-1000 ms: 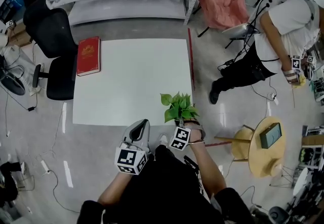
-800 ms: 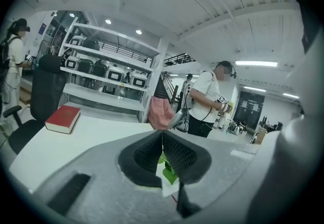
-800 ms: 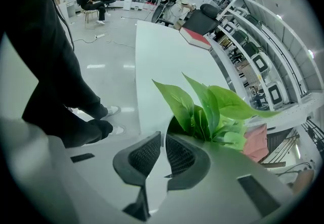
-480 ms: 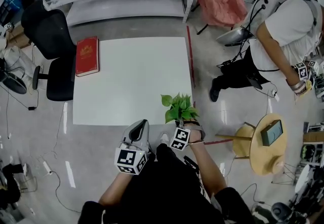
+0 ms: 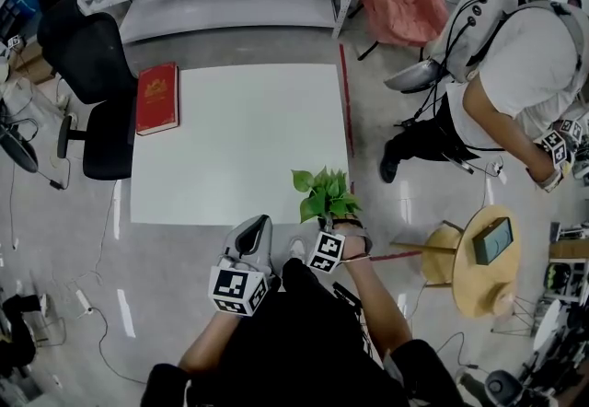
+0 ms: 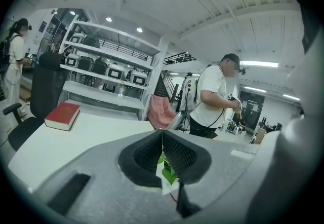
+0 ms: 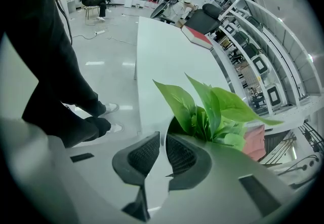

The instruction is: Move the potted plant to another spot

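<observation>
Progress was judged to be early: the potted plant point(image 5: 325, 196) was found at the near right corner of the white table point(image 5: 239, 138), and whether its pot had been raised off the surface could not be told. The jaws of the right gripper point(image 7: 163, 136) were drawn almost together at the pot's rim, so a pinch on that rim was inferred rather than plainly seen. The left gripper point(image 6: 162, 134) was held clenched and empty, just off the table's near edge. Carrying and setting down elsewhere were left undone. Bare tabletop was seen toward the red book point(image 5: 158, 99).
</observation>
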The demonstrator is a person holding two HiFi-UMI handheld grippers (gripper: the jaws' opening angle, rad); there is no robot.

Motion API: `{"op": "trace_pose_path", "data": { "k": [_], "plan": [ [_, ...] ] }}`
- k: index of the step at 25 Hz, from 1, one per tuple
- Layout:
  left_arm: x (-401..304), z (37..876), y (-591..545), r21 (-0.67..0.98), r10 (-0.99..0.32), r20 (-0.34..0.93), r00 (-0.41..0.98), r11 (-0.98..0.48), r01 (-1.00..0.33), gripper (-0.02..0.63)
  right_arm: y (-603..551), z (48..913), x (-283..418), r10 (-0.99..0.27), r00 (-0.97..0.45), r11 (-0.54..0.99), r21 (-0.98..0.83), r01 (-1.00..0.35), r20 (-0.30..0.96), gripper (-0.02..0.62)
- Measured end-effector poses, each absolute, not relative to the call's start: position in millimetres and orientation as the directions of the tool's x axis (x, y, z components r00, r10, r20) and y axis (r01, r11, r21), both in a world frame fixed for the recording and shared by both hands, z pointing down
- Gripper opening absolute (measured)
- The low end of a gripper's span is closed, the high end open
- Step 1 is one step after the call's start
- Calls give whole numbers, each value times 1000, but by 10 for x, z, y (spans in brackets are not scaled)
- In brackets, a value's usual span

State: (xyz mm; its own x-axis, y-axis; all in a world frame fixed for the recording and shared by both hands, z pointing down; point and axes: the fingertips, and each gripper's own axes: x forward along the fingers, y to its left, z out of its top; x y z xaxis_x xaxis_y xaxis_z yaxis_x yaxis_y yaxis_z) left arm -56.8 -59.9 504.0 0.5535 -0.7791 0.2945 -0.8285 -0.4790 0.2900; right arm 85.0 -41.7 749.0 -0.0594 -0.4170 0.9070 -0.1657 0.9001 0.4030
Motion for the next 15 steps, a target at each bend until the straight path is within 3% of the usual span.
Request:
{"op": "trace_pose_path", "data": {
  "k": [15],
  "plan": [
    [-594,5022,-571,297,-767,285,575,-500,-813,17,-368,7341,788,-417,-83,885,383,-266,905,71]
  ]
}}
